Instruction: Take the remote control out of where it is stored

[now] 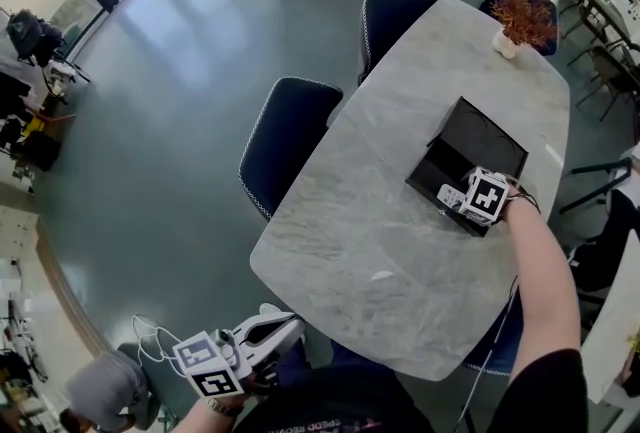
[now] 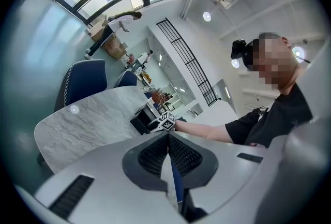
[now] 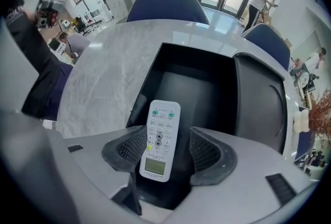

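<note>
Between the wide-spread fingers (image 3: pixel 130 148) of the right gripper (image 3: pixel 168 151) sits the white remote control (image 3: pixel 161 135), not clamped, with a gap to the right-hand finger. Beyond the fingertips: open black box (image 3: pixel 207 88) on the marble counter (image 3: pixel 103 78). Left gripper (image 2: pixel 168 151) fingers pressed together, nothing between, well apart from the box.

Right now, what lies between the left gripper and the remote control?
Only bare marble table, as the head view shows. The left gripper hangs off its near edge; the remote control is at the black box.
</note>
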Demonstrator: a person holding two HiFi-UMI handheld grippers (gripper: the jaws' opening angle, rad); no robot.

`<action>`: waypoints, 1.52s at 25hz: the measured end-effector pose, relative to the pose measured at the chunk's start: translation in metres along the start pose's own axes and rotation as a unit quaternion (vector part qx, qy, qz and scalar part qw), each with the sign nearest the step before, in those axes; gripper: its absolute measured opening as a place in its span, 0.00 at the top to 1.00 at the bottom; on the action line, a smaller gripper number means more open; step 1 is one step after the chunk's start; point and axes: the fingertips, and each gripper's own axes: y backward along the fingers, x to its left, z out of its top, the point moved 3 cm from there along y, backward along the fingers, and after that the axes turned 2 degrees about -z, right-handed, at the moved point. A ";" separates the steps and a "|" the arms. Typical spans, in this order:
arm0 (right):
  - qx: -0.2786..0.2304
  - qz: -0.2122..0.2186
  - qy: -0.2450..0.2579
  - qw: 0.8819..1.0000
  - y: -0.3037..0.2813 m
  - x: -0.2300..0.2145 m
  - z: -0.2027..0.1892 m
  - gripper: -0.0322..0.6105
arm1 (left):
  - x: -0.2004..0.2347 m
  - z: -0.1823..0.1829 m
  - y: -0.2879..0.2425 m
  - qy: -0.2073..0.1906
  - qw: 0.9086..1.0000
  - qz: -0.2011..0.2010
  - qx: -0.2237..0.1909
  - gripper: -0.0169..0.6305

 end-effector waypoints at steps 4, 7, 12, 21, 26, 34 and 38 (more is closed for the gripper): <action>0.020 0.041 0.022 0.999 0.007 0.004 0.001 0.58 | 0.000 -0.001 -0.001 0.003 1.000 0.002 0.001 0.96; 0.046 0.055 0.035 0.997 0.005 0.006 -0.005 0.58 | 0.001 -0.002 -0.004 0.003 1.000 0.002 0.002 0.96; 0.079 0.054 0.042 0.994 -0.007 0.013 -0.020 0.57 | 0.001 0.001 -0.008 0.004 1.000 -0.002 0.005 0.96; 0.003 -0.029 -0.007 1.000 -0.015 -0.001 -0.006 0.56 | 0.004 0.000 -0.011 0.007 1.000 -0.002 0.010 0.96; 0.010 -0.036 0.019 0.999 -0.019 0.000 -0.006 0.56 | 0.004 0.001 -0.016 0.006 1.000 -0.005 0.014 0.96; 0.039 -0.021 0.055 0.997 -0.022 0.003 -0.002 0.56 | 0.004 0.000 -0.019 0.009 1.000 -0.008 0.016 0.96; 0.048 -0.014 0.054 0.997 -0.022 0.004 -0.003 0.57 | 0.004 0.001 -0.018 0.009 1.000 -0.008 0.014 0.96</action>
